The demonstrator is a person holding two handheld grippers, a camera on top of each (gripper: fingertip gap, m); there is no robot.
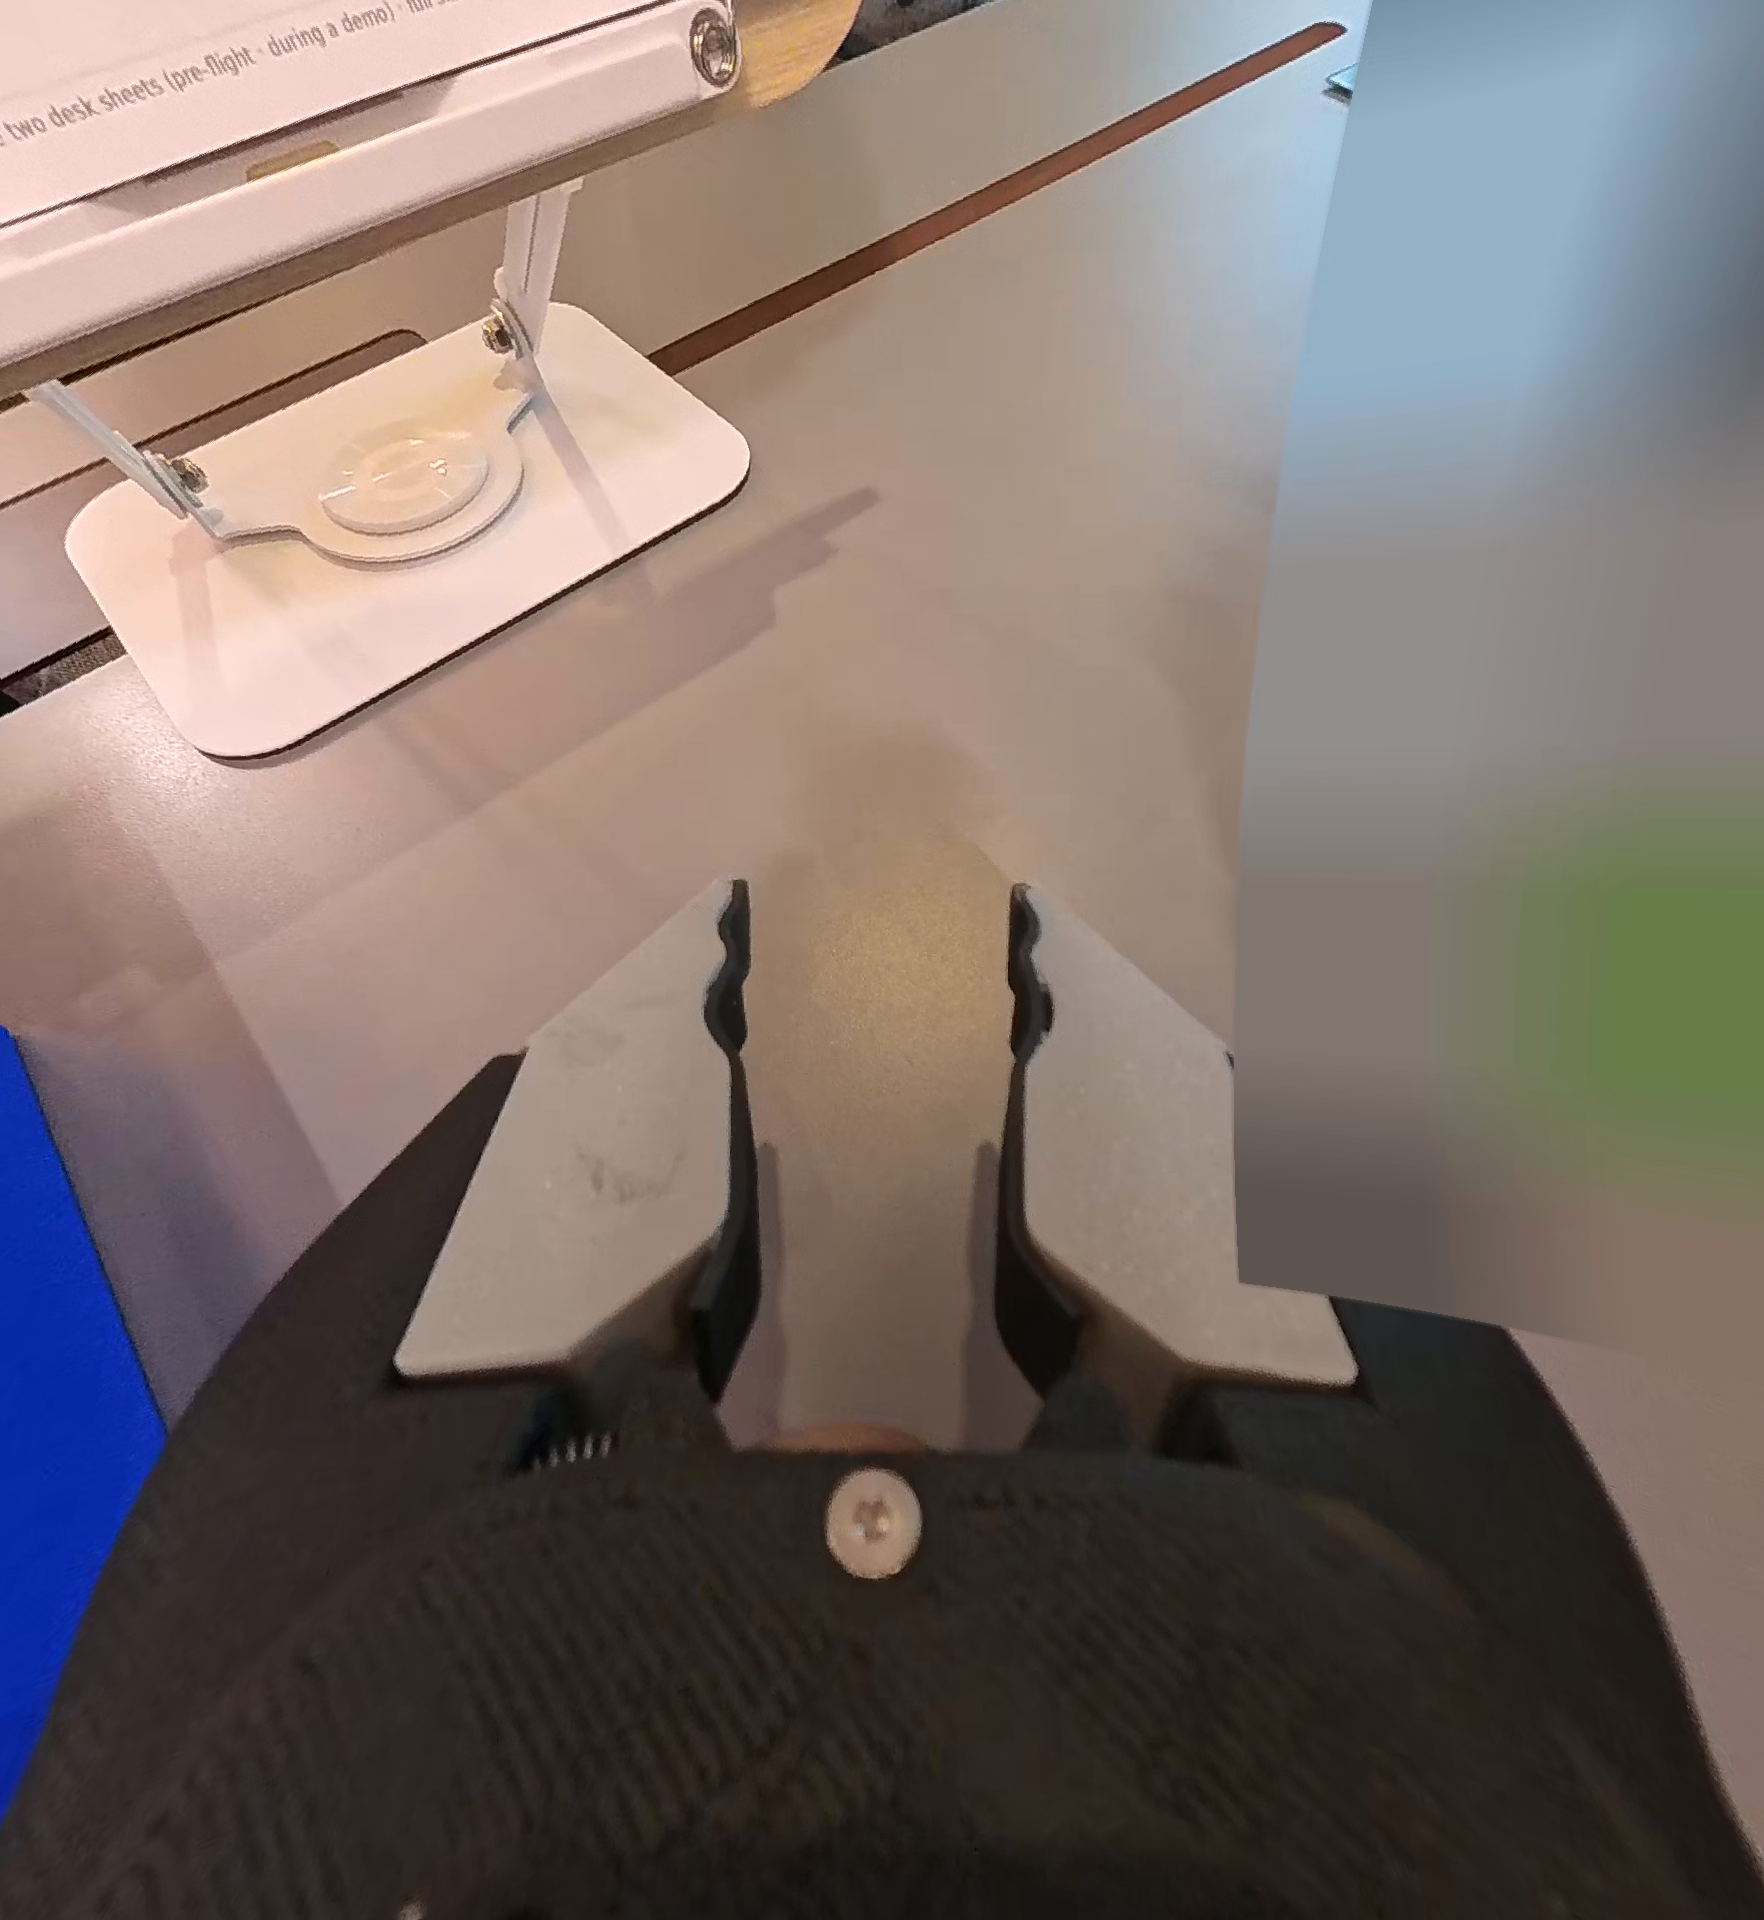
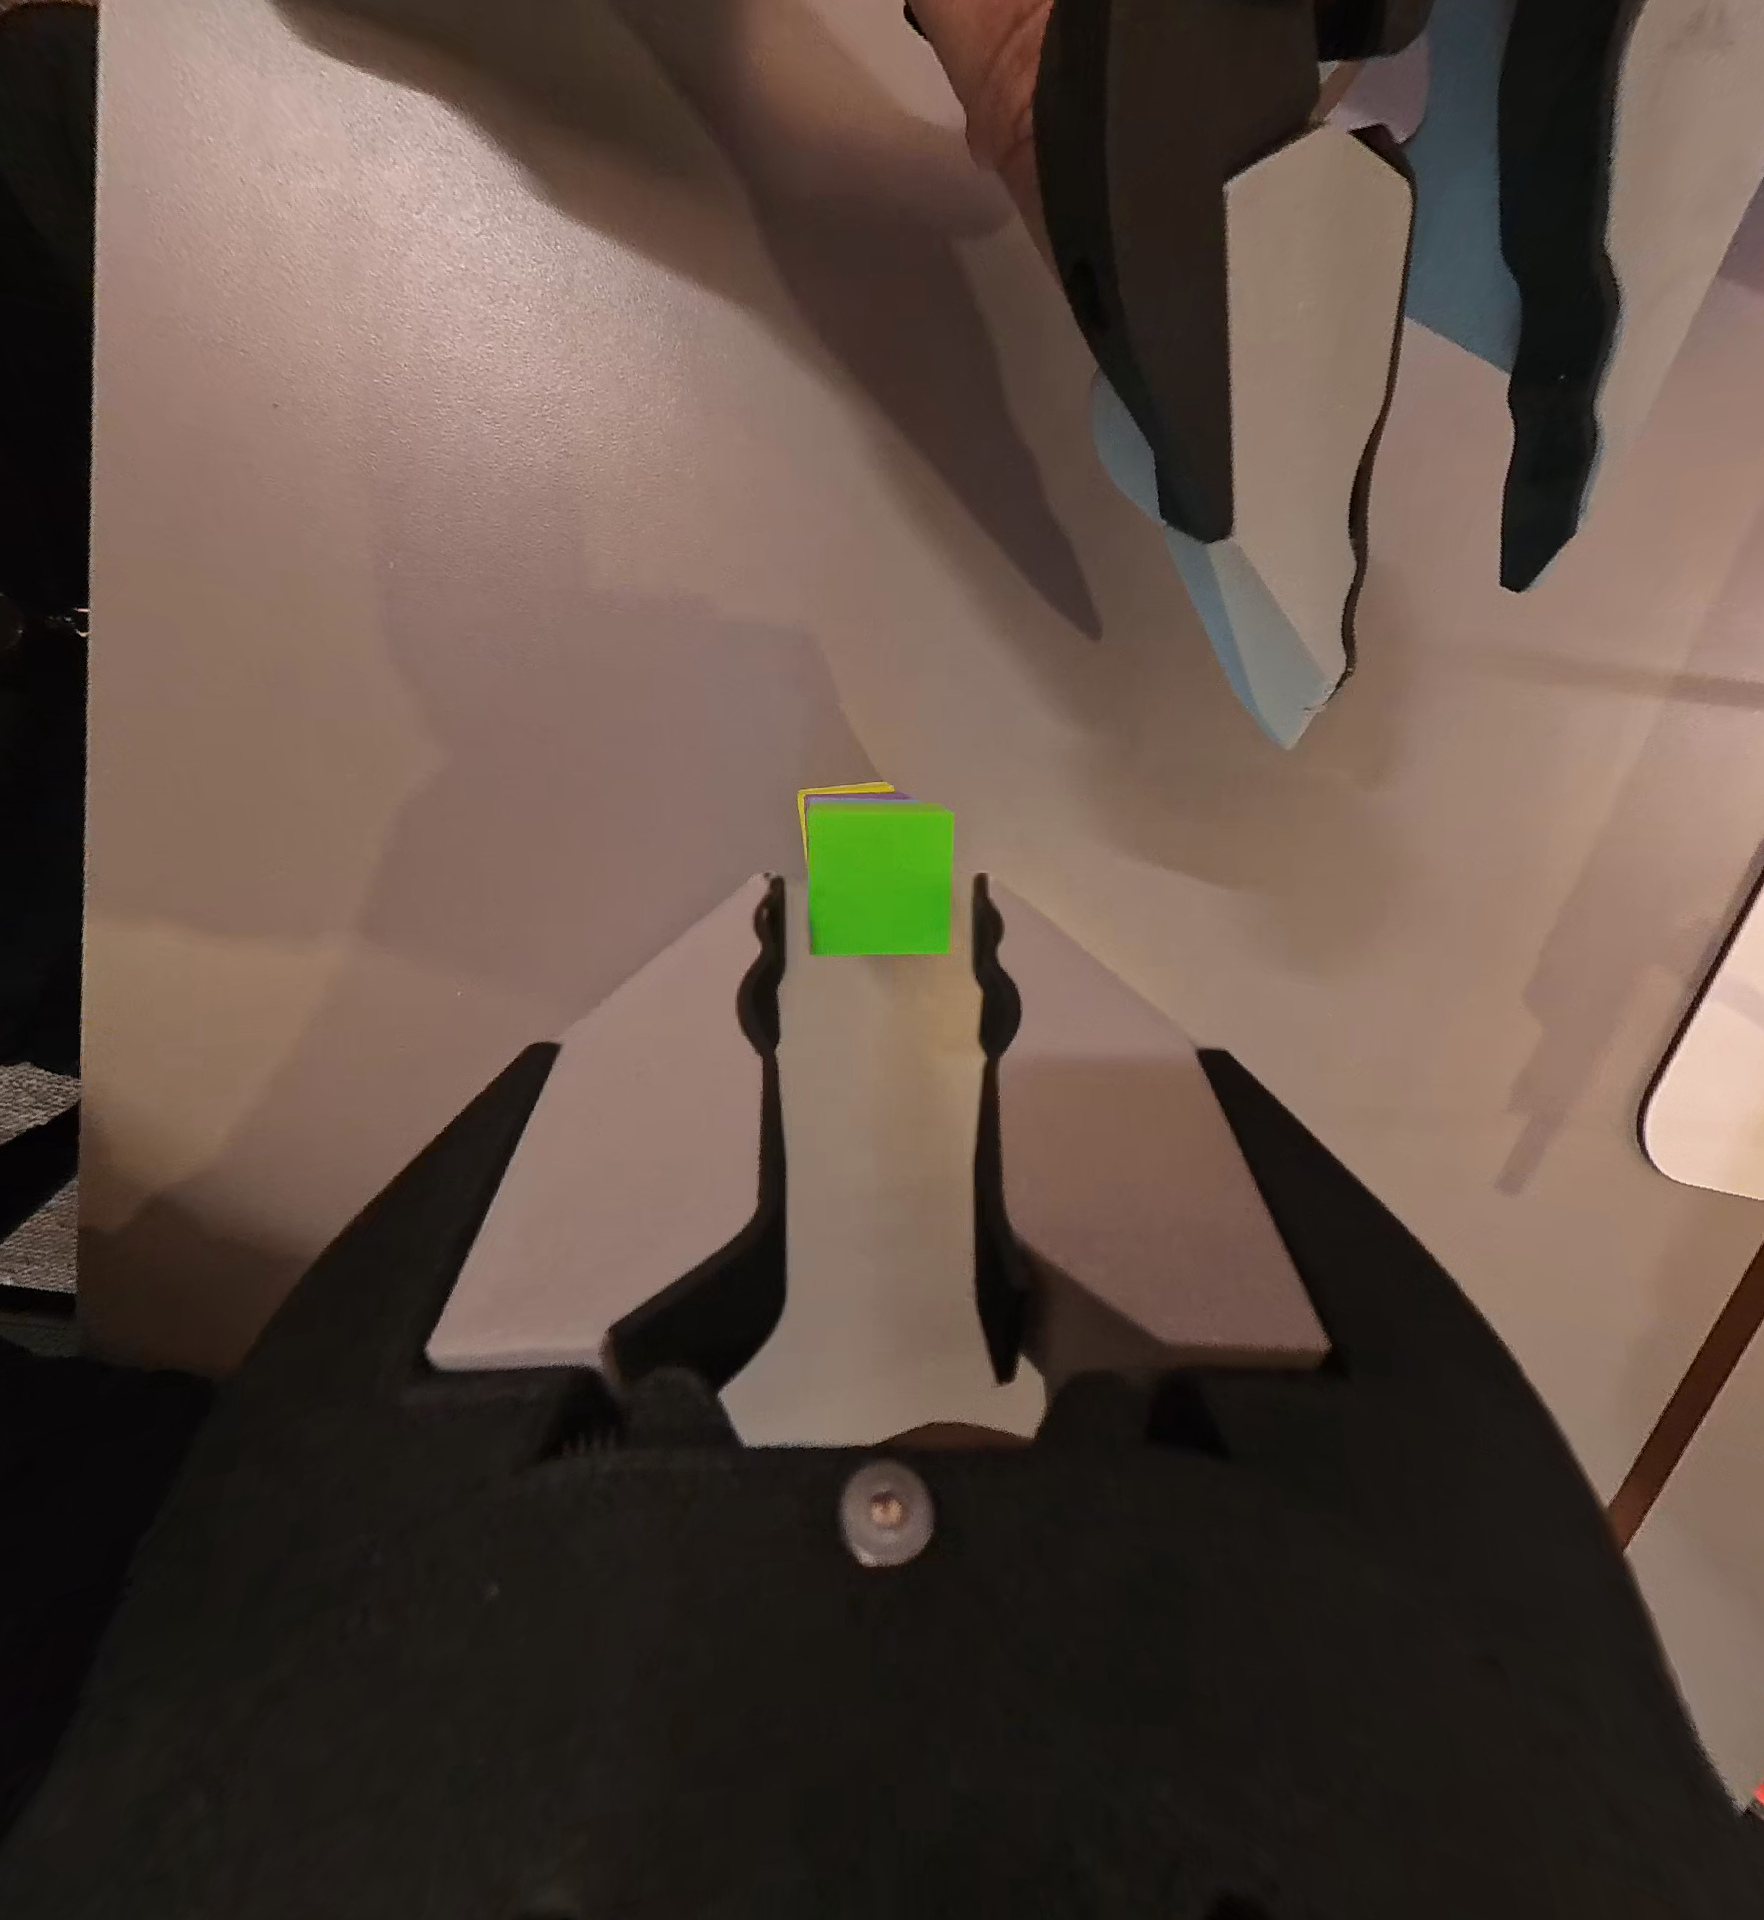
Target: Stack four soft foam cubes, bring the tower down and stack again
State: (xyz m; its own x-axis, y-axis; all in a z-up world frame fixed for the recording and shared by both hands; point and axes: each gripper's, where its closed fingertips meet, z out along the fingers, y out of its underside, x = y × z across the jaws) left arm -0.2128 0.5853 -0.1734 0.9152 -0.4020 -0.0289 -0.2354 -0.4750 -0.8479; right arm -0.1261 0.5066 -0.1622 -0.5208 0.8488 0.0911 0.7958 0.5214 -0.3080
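We look down the right tongs [image 2: 876,904] onto a stack of foam cubes: a green cube [image 2: 880,883] on top, with slivers of a purple cube [image 2: 873,798] and a yellow cube [image 2: 842,792] edging out beneath it, standing on the pale counter [image 2: 442,520]. A fourth cube, if there is one, is hidden under the others. Our right tongs are parted just wider than the green cube, with a gap showing on each side, so nothing is gripped. The left tongs [image 1: 878,966] are spread wider over bare counter, empty, and hang well apart from the stack, near a white stand [image 1: 410,582].

The risk we see is in the offset layers: the lower cubes sit shifted from the green one, so a tower this uneven may topple from a slight nudge. If we close off-centre, one pad would likely meet the foam first and push the column sideways. Squeezing hard could also deform the soft foam and tilt it on release.
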